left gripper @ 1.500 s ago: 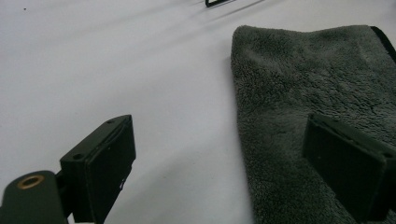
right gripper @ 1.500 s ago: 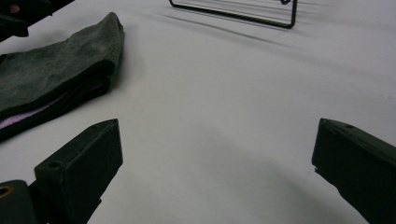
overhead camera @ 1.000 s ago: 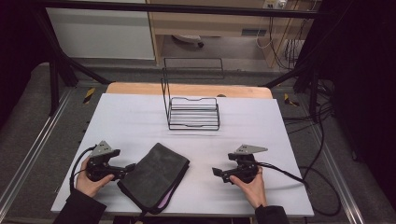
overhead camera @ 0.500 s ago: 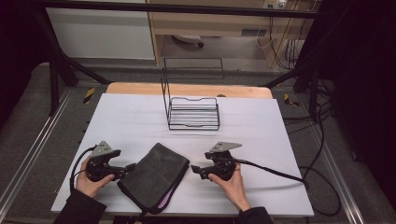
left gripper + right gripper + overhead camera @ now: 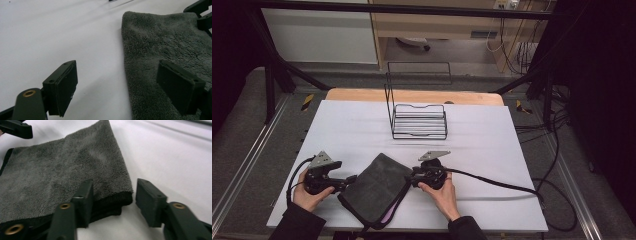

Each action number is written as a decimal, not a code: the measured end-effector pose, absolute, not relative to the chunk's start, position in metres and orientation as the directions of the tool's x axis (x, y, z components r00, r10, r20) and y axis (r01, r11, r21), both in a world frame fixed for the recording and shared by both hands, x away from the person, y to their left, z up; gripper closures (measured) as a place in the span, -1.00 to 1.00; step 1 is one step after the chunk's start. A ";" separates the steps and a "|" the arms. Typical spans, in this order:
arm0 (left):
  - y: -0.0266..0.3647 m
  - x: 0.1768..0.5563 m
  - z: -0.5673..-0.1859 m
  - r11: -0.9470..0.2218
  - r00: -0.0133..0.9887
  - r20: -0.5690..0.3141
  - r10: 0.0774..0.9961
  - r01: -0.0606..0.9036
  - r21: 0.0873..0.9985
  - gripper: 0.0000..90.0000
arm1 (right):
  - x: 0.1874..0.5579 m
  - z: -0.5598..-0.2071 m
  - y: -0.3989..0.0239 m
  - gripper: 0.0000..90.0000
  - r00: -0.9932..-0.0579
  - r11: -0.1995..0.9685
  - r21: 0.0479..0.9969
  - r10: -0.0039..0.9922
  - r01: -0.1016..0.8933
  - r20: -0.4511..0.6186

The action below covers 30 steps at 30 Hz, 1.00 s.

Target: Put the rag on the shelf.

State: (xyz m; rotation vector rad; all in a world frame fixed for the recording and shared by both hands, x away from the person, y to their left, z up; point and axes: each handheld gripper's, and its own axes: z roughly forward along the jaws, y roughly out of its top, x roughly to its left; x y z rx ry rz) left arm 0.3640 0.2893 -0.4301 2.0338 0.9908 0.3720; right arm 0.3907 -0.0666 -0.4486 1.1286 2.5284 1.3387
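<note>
Folded dark grey terry towel (image 5: 377, 187) lies flat on the white surface (image 5: 492, 145), between both claws. Right claw (image 5: 112, 202) has just been closing, jaws half wide around the towel's thick folded corner, pads not yet pressing it. Left claw (image 5: 116, 87) is wide, one jaw over the towel's edge, the other over bare surface. Black wire rack (image 5: 418, 117) stands well beyond both claws.

Left hand-held gripper (image 5: 349, 179) held low in the left hand (image 5: 309, 192), jaws spread wide, pointing right; right hand-held gripper (image 5: 411, 177) in the right hand (image 5: 439, 192), pointing left, jaws half apart, just been closing
</note>
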 end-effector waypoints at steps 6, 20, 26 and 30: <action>0.290 0.364 -0.430 -0.349 0.643 -0.087 0.761 0.519 0.780 -0.62 | 0.389 -0.454 -0.065 0.32 -0.716 0.356 0.715 0.637 0.602 0.286; 0.287 0.363 -0.430 -0.357 0.654 -0.095 0.750 0.522 0.775 -0.55 | 0.387 -0.446 -0.068 0.72 -0.717 0.351 0.705 0.619 0.617 0.320; 0.280 0.362 -0.429 -0.370 0.670 -0.103 0.735 0.524 0.767 -0.46 | 0.389 -0.429 -0.080 0.72 -0.724 0.388 0.703 0.638 0.596 0.262; 0.271 0.360 -0.430 -0.381 0.687 -0.126 0.715 0.534 0.755 -0.31 | 0.392 -0.423 -0.094 0.72 -0.713 0.383 0.698 0.651 0.605 0.260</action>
